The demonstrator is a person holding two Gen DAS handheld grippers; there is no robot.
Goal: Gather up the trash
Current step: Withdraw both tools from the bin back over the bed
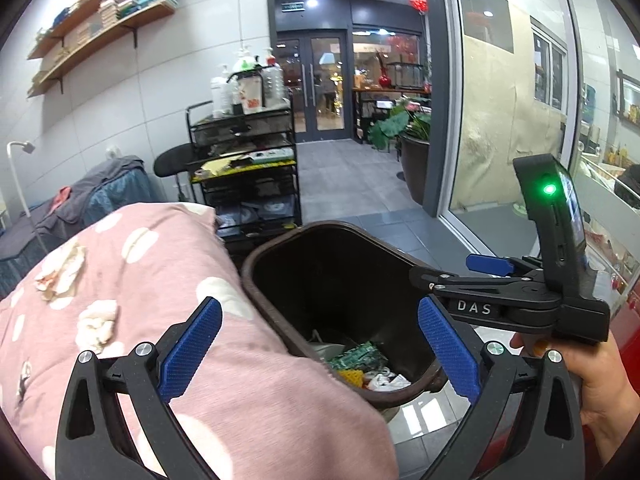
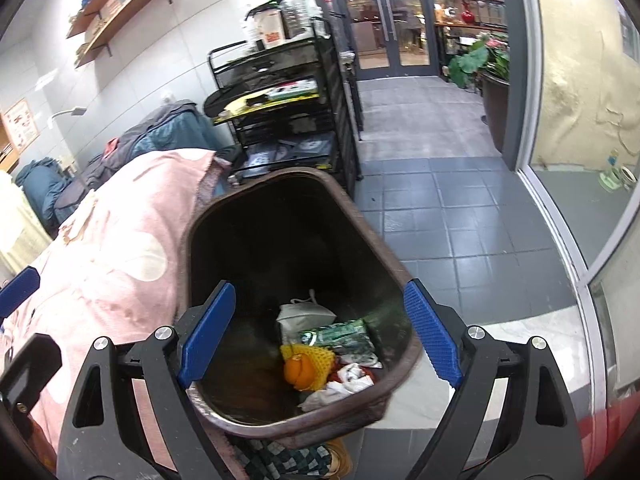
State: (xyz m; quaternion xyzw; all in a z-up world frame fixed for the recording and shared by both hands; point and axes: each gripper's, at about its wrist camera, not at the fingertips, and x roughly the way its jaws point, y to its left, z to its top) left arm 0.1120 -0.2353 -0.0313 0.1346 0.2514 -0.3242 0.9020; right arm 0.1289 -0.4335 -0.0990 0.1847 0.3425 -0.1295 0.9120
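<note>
A dark brown trash bin (image 1: 280,248) (image 2: 200,216) stands beside a bed with a pink spotted blanket (image 1: 168,288) (image 2: 120,248). Inside lie a white mask (image 2: 304,314), a green wrapper (image 2: 340,338), an orange in yellow foam net (image 2: 306,366) and crumpled tissue (image 2: 348,380). Crumpled tissues (image 1: 60,270) (image 1: 98,322) lie on the blanket. My left gripper (image 1: 320,344) is open and empty, over the blanket edge and bin. My right gripper (image 2: 320,336) is open and empty above the bin; its body also shows in the left wrist view (image 1: 520,292).
A black wire cart (image 1: 248,164) (image 2: 288,112) with bottles and boxes stands behind the bin. Grey tiled floor (image 2: 440,208) runs to glass doors (image 1: 324,84). A glass wall (image 1: 512,120) is on the right, with a potted plant (image 1: 412,136). Shelves (image 1: 100,28) hang upper left.
</note>
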